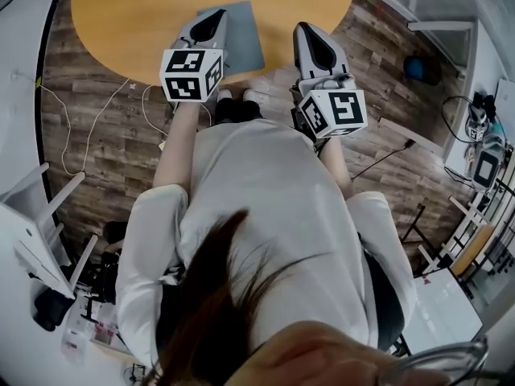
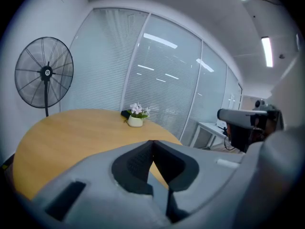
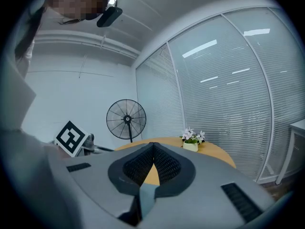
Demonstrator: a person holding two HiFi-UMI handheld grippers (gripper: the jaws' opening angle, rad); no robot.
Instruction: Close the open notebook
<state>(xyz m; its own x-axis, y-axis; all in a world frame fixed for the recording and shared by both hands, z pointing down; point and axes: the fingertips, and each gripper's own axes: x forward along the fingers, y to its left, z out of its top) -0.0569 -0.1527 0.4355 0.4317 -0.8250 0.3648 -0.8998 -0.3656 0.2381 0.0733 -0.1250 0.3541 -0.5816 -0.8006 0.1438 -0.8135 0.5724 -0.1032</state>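
A grey-blue notebook [image 1: 245,43] lies flat with its cover down at the near edge of the round orange table [image 1: 129,14]. My left gripper [image 1: 217,14] hovers over the notebook's left part, jaws shut with nothing between them; in the left gripper view its tips [image 2: 152,141] meet. My right gripper [image 1: 306,29] is held just right of the notebook, off the table's edge. It is shut and empty too, with tips meeting [image 3: 153,143]. A grey-blue strip [image 3: 147,194] shows low between the right jaws.
A small white pot of flowers [image 2: 136,120] stands at the table's far side. A standing fan [image 2: 44,73] is beyond the table on the left. White cables [image 1: 88,127] lie on the wood floor. White furniture [image 1: 36,232] stands at the left.
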